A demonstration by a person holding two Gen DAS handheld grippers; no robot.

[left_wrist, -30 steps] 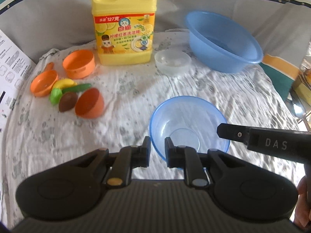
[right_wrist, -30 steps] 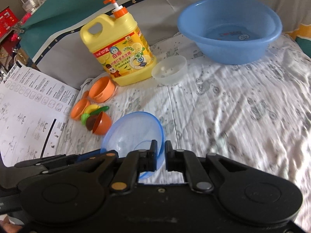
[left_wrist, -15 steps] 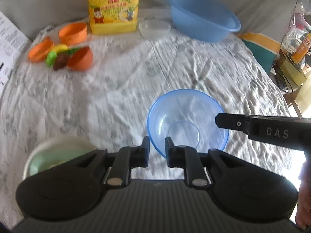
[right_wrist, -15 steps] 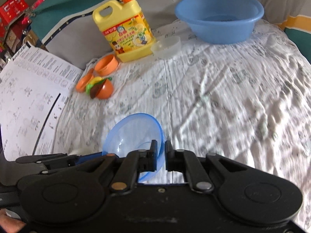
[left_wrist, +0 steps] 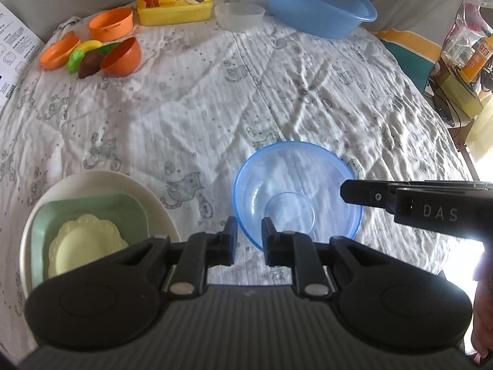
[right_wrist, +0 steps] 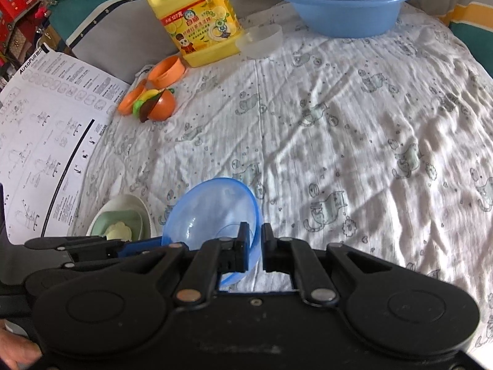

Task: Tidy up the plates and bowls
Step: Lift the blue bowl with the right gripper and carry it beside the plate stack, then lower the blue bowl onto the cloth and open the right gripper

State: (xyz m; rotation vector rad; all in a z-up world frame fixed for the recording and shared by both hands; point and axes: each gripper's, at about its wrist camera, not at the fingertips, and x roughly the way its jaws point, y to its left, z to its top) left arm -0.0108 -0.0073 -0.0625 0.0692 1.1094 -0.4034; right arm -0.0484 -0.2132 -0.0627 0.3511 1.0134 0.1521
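Note:
A clear blue bowl [left_wrist: 295, 191] is held above the white cloth by both grippers. My left gripper [left_wrist: 249, 236] is shut on its near rim. My right gripper [right_wrist: 255, 243] is shut on its right rim [right_wrist: 252, 215]; it shows in the left wrist view as a black finger [left_wrist: 369, 196] on the bowl's right edge. At the lower left lies a stack of plates: a white plate [left_wrist: 101, 182], a green square plate [left_wrist: 92, 209] on it, a small yellow scalloped plate [left_wrist: 83, 243] on top. The stack also shows in the right wrist view [right_wrist: 123, 219].
At the back stand a yellow detergent jug [right_wrist: 197, 21], a large blue basin [right_wrist: 342, 0] and a clear small bowl [right_wrist: 258, 41]. Orange toy bowls with toy fruit [left_wrist: 92, 49] lie back left. A printed sheet [right_wrist: 40, 141] lies left. The table edge drops at right.
Both grippers have carried the blue bowl back toward me, away from the jug and basin. The plate stack has come into view at the lower left.

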